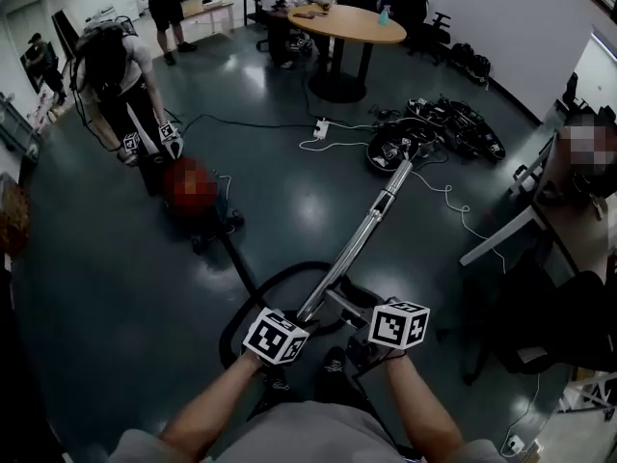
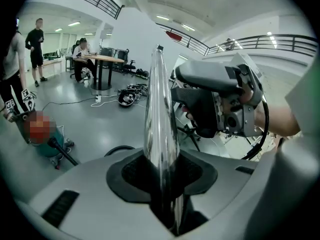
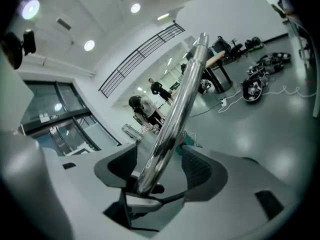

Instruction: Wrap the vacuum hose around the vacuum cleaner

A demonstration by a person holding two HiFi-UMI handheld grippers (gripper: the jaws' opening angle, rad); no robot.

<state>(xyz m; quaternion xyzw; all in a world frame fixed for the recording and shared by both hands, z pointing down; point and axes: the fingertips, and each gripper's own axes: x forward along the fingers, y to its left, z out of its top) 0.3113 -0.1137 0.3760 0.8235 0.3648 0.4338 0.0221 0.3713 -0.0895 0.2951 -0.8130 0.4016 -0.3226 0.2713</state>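
A long chrome vacuum wand (image 1: 366, 225) slants up from my hands toward dark gear on the floor. My left gripper (image 1: 305, 311) is shut on the wand (image 2: 160, 109), with the pads against the tube's sides. My right gripper (image 1: 359, 307) is beside it. Its jaws stand open around the wand (image 3: 180, 114), with gaps on both sides. The right gripper's body (image 2: 220, 104) shows close by in the left gripper view. A black hose (image 1: 253, 287) loops on the floor and runs toward the vacuum cleaner (image 1: 193, 196), which stands at the left (image 2: 47, 141).
A person (image 1: 120, 75) with marked grippers bends over the vacuum cleaner. A round table (image 1: 347, 22) with a seated person stands at the back. A power strip and white cable (image 1: 320, 128), black bags (image 1: 453, 123) and a desk (image 1: 525, 220) lie around.
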